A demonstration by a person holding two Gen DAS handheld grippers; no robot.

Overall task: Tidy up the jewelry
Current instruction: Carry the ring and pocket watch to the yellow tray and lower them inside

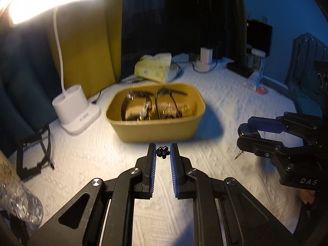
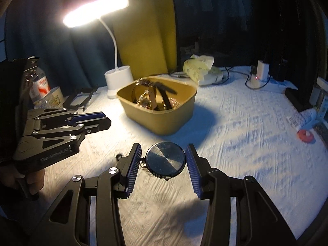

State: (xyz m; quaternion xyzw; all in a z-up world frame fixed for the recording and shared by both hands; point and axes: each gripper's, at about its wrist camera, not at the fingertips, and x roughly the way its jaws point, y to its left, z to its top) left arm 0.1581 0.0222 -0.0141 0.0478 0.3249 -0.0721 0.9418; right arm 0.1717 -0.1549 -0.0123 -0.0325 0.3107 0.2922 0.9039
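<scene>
Black flower charm [image 1: 163, 151] pinched in nearly closed left hand-held gripper [image 1: 163, 152].

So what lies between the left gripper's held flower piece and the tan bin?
Only bare white textured cloth, seen in the left wrist view, between the small black flower-shaped piece and the tan oval bin.

Black gripper [image 1: 163, 150] frames, blue ribbed pads [image 2: 134, 165], silver screws, white "DAS" lettering.

small black flower charm [image 1: 163, 151] and round dark pendant [image 2: 165, 160] near the tan box [image 1: 155, 129] of jewelry.
</scene>
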